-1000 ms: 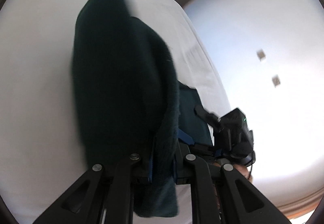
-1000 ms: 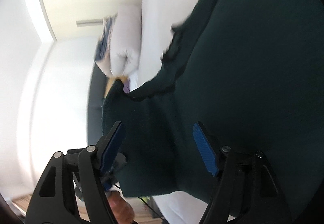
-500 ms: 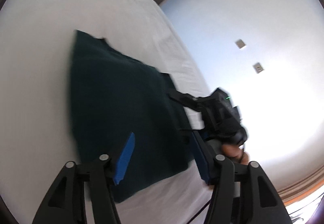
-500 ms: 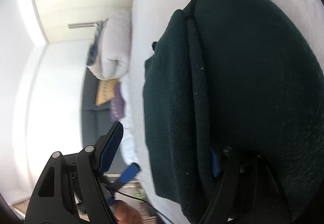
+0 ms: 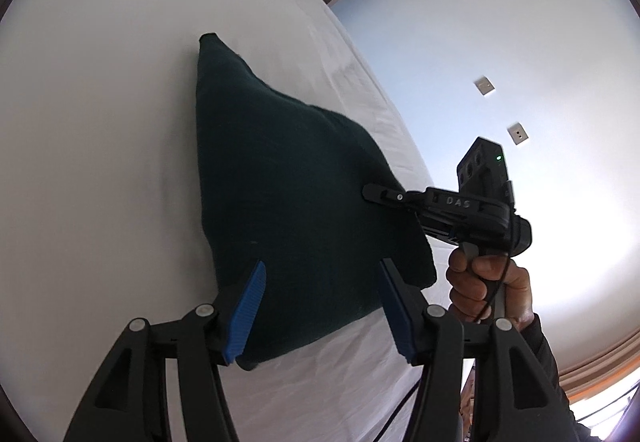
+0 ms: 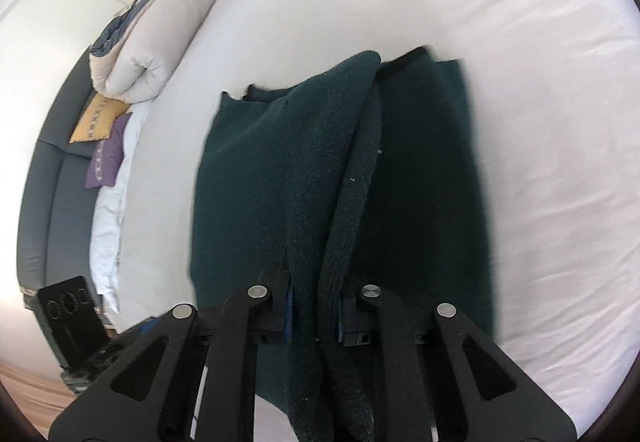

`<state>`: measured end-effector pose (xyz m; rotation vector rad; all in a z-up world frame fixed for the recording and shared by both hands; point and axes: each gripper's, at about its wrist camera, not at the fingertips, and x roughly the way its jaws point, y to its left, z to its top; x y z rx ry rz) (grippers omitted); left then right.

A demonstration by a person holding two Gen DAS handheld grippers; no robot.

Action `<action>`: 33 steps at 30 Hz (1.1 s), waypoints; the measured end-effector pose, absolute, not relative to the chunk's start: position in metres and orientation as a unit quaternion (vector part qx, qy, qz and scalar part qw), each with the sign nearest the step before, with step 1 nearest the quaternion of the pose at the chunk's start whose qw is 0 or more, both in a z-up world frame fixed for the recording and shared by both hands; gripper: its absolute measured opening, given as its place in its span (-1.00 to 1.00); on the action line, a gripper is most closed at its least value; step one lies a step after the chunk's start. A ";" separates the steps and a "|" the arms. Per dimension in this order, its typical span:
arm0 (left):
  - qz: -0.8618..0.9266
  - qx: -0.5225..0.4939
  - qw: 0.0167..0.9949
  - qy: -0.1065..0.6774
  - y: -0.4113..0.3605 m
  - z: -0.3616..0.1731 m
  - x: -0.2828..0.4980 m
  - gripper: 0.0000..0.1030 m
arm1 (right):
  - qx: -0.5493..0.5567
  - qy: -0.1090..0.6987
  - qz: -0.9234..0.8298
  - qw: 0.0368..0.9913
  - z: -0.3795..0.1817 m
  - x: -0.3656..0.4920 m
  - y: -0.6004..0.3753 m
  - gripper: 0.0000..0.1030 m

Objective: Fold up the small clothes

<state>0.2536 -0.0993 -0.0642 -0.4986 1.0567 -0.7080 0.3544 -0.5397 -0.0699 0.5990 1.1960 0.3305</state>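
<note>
A dark green knitted garment [image 5: 288,194] lies folded on the white bed [image 5: 100,122]. My left gripper [image 5: 320,306] is open and empty, its blue pads just above the garment's near edge. My right gripper [image 6: 314,318] is shut on a fold of the garment [image 6: 328,202] and lifts its edge off the sheet. In the left wrist view the right gripper [image 5: 376,194] bites the garment's right edge, with the hand on its handle.
The white bed [image 6: 540,122] spreads around the garment. A rolled duvet [image 6: 152,50], a yellow cushion [image 6: 98,116] and a purple cushion [image 6: 106,158] lie on a grey sofa [image 6: 44,210] at the left. A pale wall [image 5: 520,62] stands beyond the bed's edge.
My left gripper let go of the garment, opened and drew back. My right gripper went from open to shut on the garment's edge. The garment now lies flatter on the bed.
</note>
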 end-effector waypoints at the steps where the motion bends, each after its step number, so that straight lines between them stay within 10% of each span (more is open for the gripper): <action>1: -0.329 -0.229 0.776 0.487 -0.104 -0.061 0.255 0.15 | 0.278 0.553 0.146 0.772 -0.072 0.353 -0.549 -0.75; 18: -0.301 -0.097 0.823 0.471 -0.157 -0.060 0.284 0.14 | 0.352 0.528 0.159 0.757 -0.121 0.316 -0.614 -0.69; 33: -0.258 0.014 0.861 0.437 -0.195 -0.054 0.332 -0.19 | 0.222 0.445 0.124 0.858 -0.023 0.245 -0.595 -0.48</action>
